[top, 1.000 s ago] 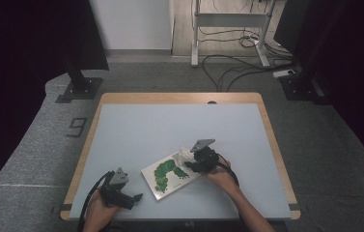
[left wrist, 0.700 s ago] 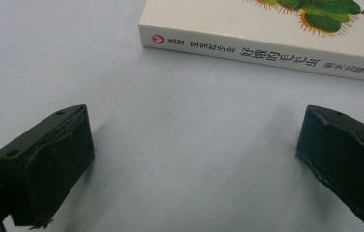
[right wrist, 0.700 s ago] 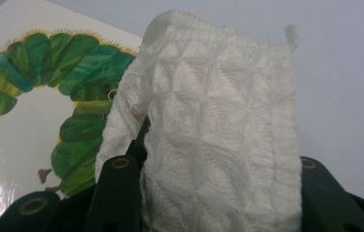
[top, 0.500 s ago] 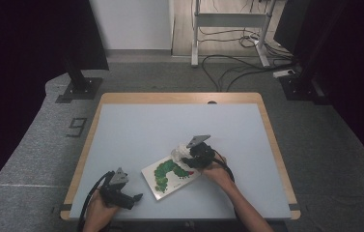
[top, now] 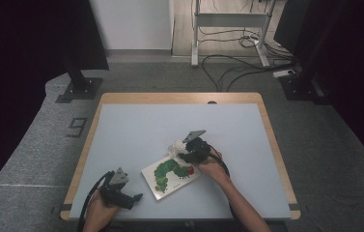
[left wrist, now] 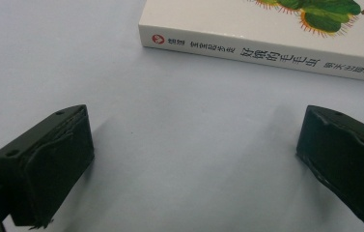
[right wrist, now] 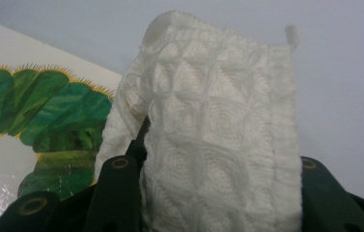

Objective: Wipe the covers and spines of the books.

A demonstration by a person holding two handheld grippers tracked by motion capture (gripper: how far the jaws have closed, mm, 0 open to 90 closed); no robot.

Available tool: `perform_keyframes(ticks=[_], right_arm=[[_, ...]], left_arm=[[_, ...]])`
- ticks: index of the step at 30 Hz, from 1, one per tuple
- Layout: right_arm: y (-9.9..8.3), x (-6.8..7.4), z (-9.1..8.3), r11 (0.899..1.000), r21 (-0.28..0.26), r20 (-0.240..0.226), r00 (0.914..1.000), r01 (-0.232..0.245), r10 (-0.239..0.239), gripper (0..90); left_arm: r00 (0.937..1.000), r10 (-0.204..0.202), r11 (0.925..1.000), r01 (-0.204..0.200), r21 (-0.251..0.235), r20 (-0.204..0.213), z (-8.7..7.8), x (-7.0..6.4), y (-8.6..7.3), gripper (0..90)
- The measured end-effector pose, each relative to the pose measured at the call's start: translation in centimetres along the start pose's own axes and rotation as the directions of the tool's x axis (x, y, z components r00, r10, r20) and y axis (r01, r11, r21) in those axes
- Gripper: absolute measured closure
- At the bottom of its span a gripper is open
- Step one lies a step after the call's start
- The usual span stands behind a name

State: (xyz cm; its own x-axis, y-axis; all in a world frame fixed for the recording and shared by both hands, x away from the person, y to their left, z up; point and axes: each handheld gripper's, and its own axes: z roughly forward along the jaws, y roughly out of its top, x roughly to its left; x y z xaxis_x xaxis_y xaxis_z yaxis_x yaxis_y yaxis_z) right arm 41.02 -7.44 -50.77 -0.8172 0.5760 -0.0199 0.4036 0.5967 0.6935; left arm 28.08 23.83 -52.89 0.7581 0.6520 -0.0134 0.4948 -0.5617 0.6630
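A white picture book (top: 171,176) with a green caterpillar on its cover lies flat near the table's front. Its spine (left wrist: 261,50) faces my left gripper (top: 138,197), which rests open on the table just left of the book with nothing between its jaws. My right gripper (top: 180,155) is at the book's far right corner, shut on a white waffle-weave cloth (right wrist: 218,135). The cloth (top: 175,147) stands up between the jaws, partly over the caterpillar cover (right wrist: 39,125).
The pale blue table (top: 146,130) has a wooden rim. Dark stands, a black curtain and loose cables lie on the grey floor beyond the far edge.
My right gripper has moved a little toward the table's far side and lifted with the cloth in it. The left gripper and the book have stayed put.
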Motion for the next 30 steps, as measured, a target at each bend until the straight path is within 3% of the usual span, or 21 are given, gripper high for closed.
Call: perform_keyframes(ticks=[15, 23, 30], right_arm=[[0.4, 0.8, 0.1, 0.999, 0.001, 0.018, 0.9991, 0.039, -0.039, 55.6], [1.1, 2.6, 0.6, 0.996, -0.017, -0.048, 0.9952, 0.084, -0.085, 55.6], [1.4, 3.4, 1.0, 0.996, -0.025, -0.065, 0.9936, 0.091, -0.092, 55.5]], left_arm=[[1.0, 0.0, 1.0, 0.0, 0.0, 0.0, 0.0, 0.0, 0.0, 0.0], [1.0, 0.0, 1.0, 0.0, 0.0, -0.001, 0.0, 0.0, 0.0, 0.0], [1.0, 0.0, 1.0, 0.0, 0.0, 0.0, 0.0, 0.0, 0.0, 0.0]])
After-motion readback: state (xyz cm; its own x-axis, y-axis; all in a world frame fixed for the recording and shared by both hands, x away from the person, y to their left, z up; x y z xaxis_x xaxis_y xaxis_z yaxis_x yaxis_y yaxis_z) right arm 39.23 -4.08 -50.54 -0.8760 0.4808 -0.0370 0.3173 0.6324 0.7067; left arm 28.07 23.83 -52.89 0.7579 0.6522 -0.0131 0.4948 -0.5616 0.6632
